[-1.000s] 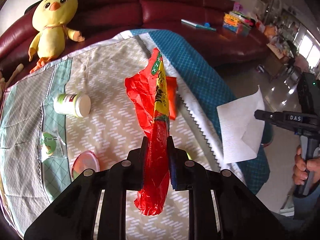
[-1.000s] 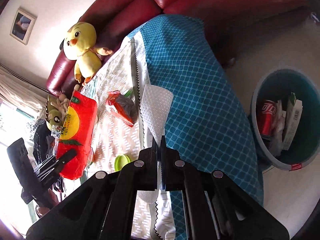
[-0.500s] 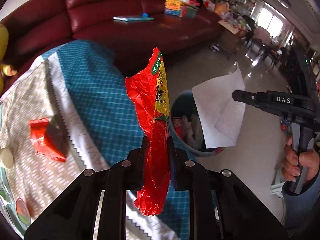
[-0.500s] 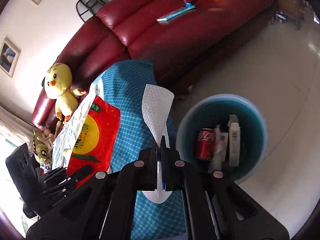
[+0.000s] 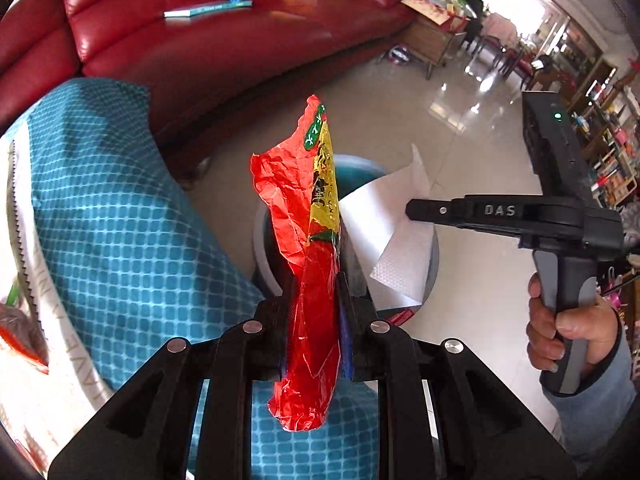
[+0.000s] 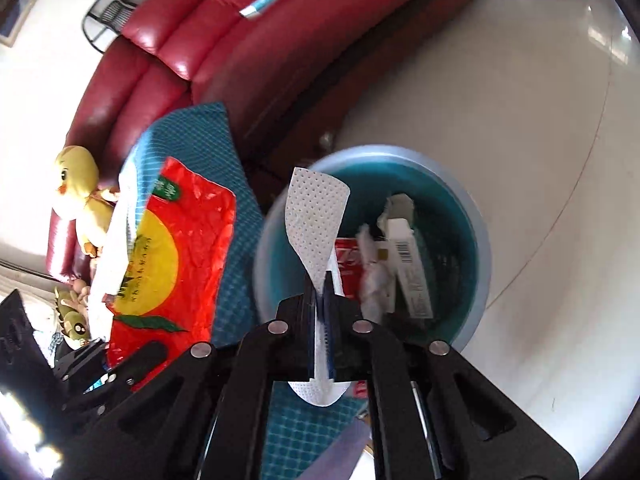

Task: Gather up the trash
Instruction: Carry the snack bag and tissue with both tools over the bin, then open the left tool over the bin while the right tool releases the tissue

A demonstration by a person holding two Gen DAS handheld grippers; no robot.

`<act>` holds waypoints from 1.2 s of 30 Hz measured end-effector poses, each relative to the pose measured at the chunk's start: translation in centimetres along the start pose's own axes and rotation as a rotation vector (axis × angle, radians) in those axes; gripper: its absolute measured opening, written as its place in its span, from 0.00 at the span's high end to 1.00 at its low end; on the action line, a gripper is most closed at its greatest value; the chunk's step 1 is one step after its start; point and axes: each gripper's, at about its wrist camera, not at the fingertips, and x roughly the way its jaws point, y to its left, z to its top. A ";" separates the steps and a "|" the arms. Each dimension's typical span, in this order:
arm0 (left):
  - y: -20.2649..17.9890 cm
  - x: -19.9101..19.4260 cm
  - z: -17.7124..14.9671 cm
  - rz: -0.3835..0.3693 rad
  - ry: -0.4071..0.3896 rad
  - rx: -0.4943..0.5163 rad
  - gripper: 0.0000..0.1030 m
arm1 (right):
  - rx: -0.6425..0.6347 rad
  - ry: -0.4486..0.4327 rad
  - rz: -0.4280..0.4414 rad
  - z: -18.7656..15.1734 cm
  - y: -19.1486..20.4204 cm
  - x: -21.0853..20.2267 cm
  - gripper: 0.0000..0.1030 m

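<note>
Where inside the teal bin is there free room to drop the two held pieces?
In the bin, the far side near the rim and the right wall look bare. The middle is crowded: a red can, crumpled paper and a white carton.

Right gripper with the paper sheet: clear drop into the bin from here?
Probably yes. The right gripper, shut on the white paper sheet, hangs over the teal bin; the mouth is open, with only trash at the bottom.
</note>
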 end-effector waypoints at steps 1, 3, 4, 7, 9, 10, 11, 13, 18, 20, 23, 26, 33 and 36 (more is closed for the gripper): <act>-0.1 0.5 0.2 -0.005 0.008 -0.002 0.81 | 0.016 0.008 -0.006 0.1 -0.6 0.4 0.94; -0.3 1.4 0.5 -0.014 0.019 -0.004 0.81 | 0.046 0.020 -0.017 0.1 -1.5 0.7 0.86; -0.4 1.6 0.6 -0.016 0.022 -0.004 0.81 | 0.058 0.021 -0.017 0.0 -1.9 0.8 0.72; -0.6 2.4 1.0 -0.025 0.029 -0.008 0.81 | 0.057 0.006 -0.028 -0.3 -2.2 0.1 0.50; -0.7 2.9 1.2 -0.028 0.035 -0.011 0.81 | 0.062 -0.001 -0.018 -0.3 -2.3 -0.3 0.49; -0.8 3.2 1.3 -0.029 0.038 -0.011 0.81 | 0.065 -0.008 -0.016 -0.4 -2.3 -0.5 0.47; -0.9 3.4 1.4 -0.031 0.041 -0.009 0.81 | 0.066 -0.018 -0.016 -0.4 -2.4 -0.8 0.46; -1.0 3.7 1.4 -0.032 0.049 -0.001 0.81 | 0.068 -0.033 -0.019 -0.5 -2.4 -1.3 0.40; -1.6 5.1 1.7 -0.030 0.062 0.021 0.80 | 0.083 -0.053 -0.009 -0.4 -2.4 -2.4 0.33; -1.9 5.8 2.0 -0.026 0.073 0.029 0.77 | 0.091 -0.062 -0.009 -0.2 -2.4 -2.8 0.33; -2.4 6.8 2.1 -0.016 0.085 0.026 0.46 | 0.102 -0.076 -0.014 -0.3 -2.5 -3.5 0.33; -2.4 7.1 2.0 0.000 0.081 0.018 0.29 | 0.105 -0.079 -0.021 -0.3 -2.5 -3.9 0.31; -1.9 6.0 1.1 -0.012 0.072 0.003 0.12 | 0.124 -0.054 -0.022 -0.3 -2.5 -3.4 0.28; -1.4 5.4 0.5 -0.005 0.070 0.000 0.08 | 0.115 -0.038 -0.032 -0.6 -2.0 -3.0 0.26</act>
